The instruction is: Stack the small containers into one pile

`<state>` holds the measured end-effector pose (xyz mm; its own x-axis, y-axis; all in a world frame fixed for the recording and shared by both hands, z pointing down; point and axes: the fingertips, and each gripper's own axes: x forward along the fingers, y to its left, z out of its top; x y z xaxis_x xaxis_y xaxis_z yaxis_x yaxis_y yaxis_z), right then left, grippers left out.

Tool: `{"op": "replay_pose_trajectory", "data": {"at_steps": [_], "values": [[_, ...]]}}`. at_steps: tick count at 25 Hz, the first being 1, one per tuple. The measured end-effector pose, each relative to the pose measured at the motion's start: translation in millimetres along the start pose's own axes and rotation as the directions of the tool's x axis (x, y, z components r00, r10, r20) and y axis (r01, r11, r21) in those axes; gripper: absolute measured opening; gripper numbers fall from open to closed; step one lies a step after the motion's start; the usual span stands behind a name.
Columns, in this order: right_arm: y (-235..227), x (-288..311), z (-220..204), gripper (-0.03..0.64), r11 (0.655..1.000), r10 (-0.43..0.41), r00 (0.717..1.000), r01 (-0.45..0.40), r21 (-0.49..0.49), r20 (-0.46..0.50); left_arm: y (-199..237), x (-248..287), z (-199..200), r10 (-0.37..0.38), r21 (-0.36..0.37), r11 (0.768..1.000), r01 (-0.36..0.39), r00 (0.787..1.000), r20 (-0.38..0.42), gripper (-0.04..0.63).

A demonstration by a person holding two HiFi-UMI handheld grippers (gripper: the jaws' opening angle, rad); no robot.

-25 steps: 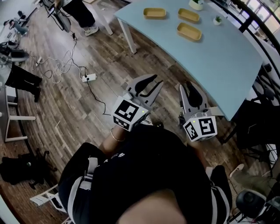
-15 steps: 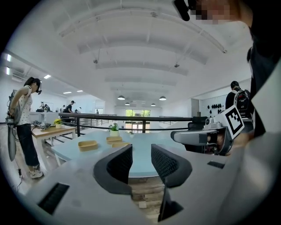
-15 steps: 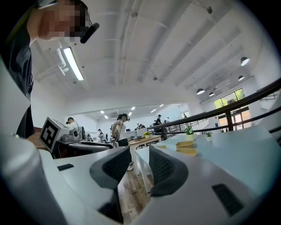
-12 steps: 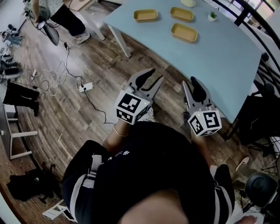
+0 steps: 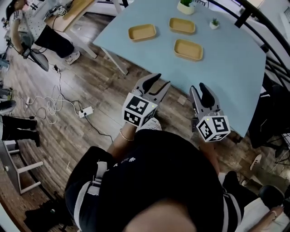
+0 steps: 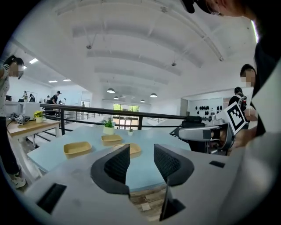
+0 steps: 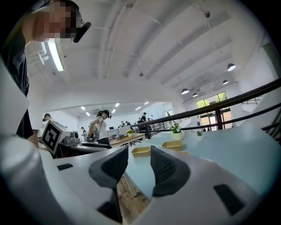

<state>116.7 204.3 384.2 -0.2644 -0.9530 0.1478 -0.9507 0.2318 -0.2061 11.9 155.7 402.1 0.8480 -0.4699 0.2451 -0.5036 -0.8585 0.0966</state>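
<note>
Three shallow yellow containers lie apart on the light blue table [image 5: 226,68]: one at the left [image 5: 142,32], one at the back [image 5: 182,25], one nearest me [image 5: 188,49]. Both grippers hover over the wood floor, short of the table's near edge. My left gripper [image 5: 158,82] is open; its jaws have just been opening and nothing is between them. My right gripper [image 5: 200,88] also stands open and empty. The left gripper view looks past the left gripper [image 6: 141,154] at the left container [image 6: 77,148] and the back container [image 6: 112,138]. The right gripper view shows two containers [image 7: 140,150] beyond the right gripper [image 7: 139,154].
Two small potted plants [image 5: 186,6] [image 5: 214,22] stand at the table's far side, with a black railing [image 5: 253,27] behind. A power strip with cables [image 5: 85,111] lies on the floor at left. A person [image 5: 27,27] stands by a desk at upper left.
Both grippers have moved forward toward the table, and its edge and the containers now sit closer. The left jaws stand wider apart than before.
</note>
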Motion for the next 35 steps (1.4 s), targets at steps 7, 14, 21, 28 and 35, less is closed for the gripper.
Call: {"op": "replay_pose_trajectory", "data": {"at_steps": [7, 14, 21, 28, 35], "values": [[-15, 54, -7, 0.172, 0.993, -0.120, 0.992, 0.120, 0.008, -0.032, 64, 26, -9, -0.083, 0.010, 0.996, 0.083, 0.996, -0.046, 0.165], [-39, 84, -25, 0.176, 0.976, -0.204, 0.975, 0.210, 0.058, -0.088, 98, 67, -24, -0.163, -0.050, 0.986, 0.158, 0.981, -0.104, 0.173], [-89, 101, -32, 0.181, 0.961, -0.249, 0.960, 0.262, 0.089, -0.131, 111, 113, -36, -0.180, -0.098, 0.981, 0.165, 0.969, -0.171, 0.190], [-139, 132, -38, 0.189, 0.958, -0.232, 0.955, 0.257, 0.127, -0.185, 126, 156, -43, -0.160, -0.153, 0.980, 0.127, 0.960, -0.228, 0.198], [-181, 157, -53, 0.196, 0.954, -0.206, 0.947, 0.250, 0.164, -0.245, 138, 198, -53, -0.142, -0.196, 0.977, 0.088, 0.948, -0.285, 0.201]]}}
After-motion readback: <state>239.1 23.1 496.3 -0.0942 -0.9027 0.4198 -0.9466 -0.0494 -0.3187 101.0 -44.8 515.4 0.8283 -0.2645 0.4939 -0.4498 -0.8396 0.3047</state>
